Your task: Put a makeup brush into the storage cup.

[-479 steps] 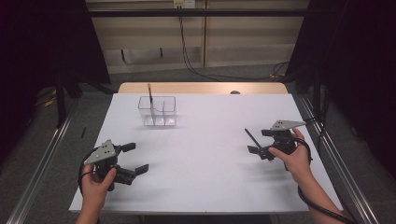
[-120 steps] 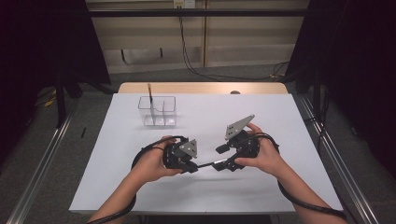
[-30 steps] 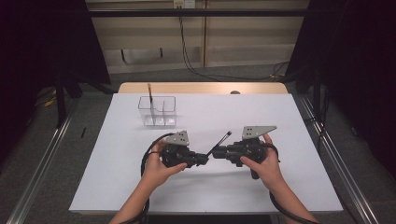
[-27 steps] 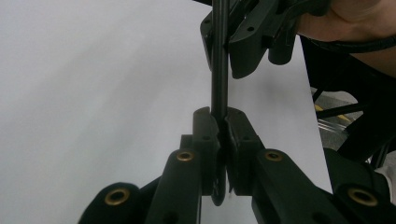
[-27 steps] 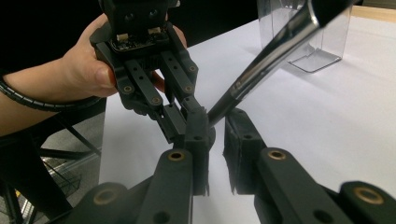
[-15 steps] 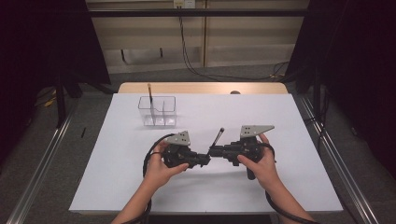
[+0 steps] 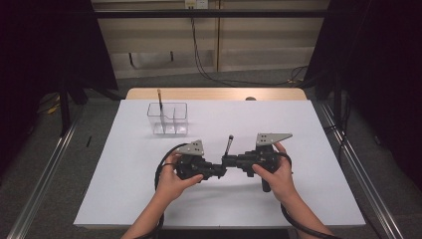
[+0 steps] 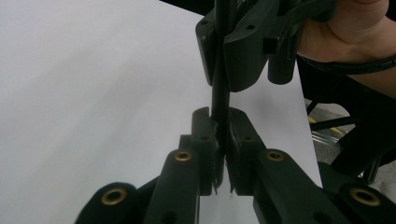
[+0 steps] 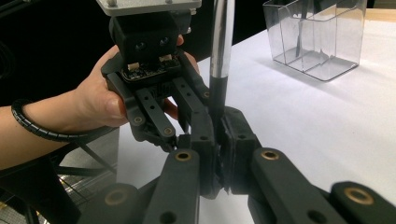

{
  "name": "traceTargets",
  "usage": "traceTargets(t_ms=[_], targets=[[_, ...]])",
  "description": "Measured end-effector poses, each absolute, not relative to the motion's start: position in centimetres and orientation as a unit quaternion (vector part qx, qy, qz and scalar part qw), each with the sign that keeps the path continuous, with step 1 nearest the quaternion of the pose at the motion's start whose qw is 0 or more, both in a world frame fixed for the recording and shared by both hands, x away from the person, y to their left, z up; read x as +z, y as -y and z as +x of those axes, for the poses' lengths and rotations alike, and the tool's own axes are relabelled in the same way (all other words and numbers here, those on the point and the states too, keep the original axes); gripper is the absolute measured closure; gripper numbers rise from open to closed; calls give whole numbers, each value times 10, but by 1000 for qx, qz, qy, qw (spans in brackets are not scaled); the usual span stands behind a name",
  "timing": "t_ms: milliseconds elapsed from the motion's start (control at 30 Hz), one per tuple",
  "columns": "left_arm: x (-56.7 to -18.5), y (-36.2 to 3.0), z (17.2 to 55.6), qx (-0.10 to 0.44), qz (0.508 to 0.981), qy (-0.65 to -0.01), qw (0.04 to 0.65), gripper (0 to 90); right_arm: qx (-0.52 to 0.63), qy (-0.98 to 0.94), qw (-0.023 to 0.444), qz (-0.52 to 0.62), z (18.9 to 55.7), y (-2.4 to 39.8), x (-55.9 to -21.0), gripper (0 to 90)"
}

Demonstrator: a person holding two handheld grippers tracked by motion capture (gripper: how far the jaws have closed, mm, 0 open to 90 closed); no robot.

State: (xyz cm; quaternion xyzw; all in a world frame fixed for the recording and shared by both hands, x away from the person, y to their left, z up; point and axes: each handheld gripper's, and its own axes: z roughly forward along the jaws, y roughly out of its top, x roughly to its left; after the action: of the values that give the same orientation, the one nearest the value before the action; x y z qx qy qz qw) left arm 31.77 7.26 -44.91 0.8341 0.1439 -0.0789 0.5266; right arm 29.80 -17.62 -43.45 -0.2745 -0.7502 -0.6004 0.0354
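While both tools clamp it | pen (image 7: 228, 146): slim, black, silver-tipped, near upright

A clear plastic organizer box (image 7: 168, 119) with several compartments stands on the far left part of the white rectangular table (image 7: 298, 129). A thin brown pencil (image 7: 159, 98) stands upright in its far left compartment.

Dark pen (image 7: 228, 146), seemingly near-upright, mid-table
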Motion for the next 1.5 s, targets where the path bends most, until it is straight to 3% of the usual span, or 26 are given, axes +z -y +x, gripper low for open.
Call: traceTargets(t_ms=[367,533,700,800,967,1500], targets=[[-444,-82,319,-68,814,-147,557,556,-598,751,30,-279,299,183,-432,846],[-440,-85,321,-62,797,-148,582,401,-594,754,27,-277,298,185,-434,846],[-436,-88,323,-62,782,-158,599,315,-594,756,21,-275,298,185,-433,846],[-435,-87,324,-62,775,-170,605,183,-591,759,21,-273,298,184,-434,846],[-433,-86,328,-55,766,-180,614,65,-592,759,19,-270,297,183,-433,846],[-419,-79,335,-35,755,-186,628,13,-590,762,16,-265,297,181,-433,846]])
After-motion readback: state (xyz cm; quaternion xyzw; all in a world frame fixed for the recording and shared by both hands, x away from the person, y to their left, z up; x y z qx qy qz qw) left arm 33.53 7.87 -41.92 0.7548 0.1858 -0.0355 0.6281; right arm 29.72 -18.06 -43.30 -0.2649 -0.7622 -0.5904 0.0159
